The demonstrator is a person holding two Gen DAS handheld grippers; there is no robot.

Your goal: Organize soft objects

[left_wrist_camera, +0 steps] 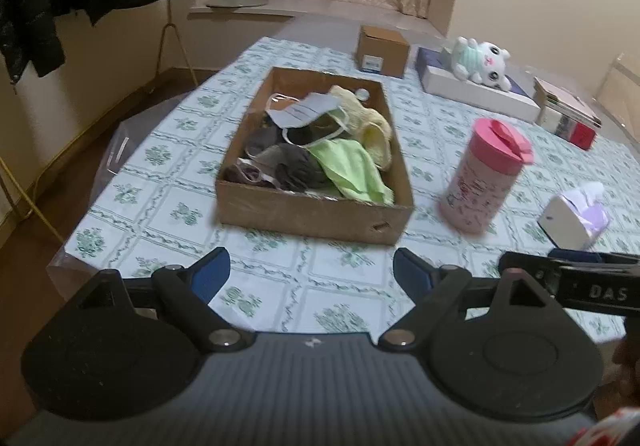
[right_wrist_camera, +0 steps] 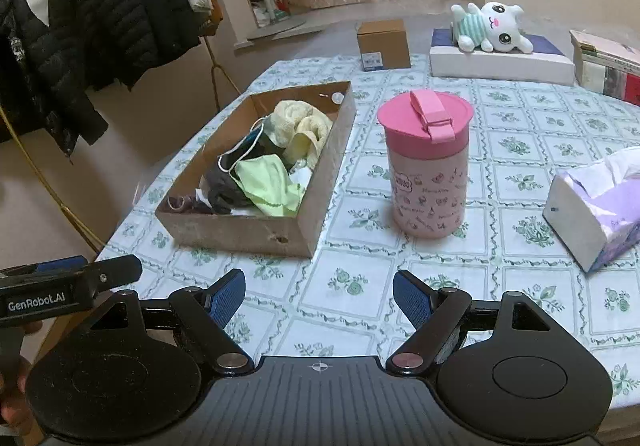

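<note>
A shallow cardboard box (left_wrist_camera: 312, 212) (right_wrist_camera: 248, 232) sits on the patterned table. It holds soft things: a green cloth (left_wrist_camera: 352, 172) (right_wrist_camera: 268, 182), a yellow towel (left_wrist_camera: 372, 126) (right_wrist_camera: 300, 126), a face mask (left_wrist_camera: 304, 112), dark fabric (left_wrist_camera: 288, 166). A white plush toy (left_wrist_camera: 482, 62) (right_wrist_camera: 492, 28) lies on a flat white box at the back. My left gripper (left_wrist_camera: 310, 274) hovers open above the table in front of the cardboard box, nothing between its blue pads. My right gripper (right_wrist_camera: 318, 292) is open and empty too, nearer the pink cup.
A pink lidded cup (left_wrist_camera: 484, 174) (right_wrist_camera: 426, 162) stands right of the box. A tissue box (left_wrist_camera: 574, 216) (right_wrist_camera: 592, 214) lies further right. A small brown carton (left_wrist_camera: 382, 50) (right_wrist_camera: 382, 44) and stacked books (left_wrist_camera: 568, 114) are at the back. Dark jackets (right_wrist_camera: 100, 18) hang left.
</note>
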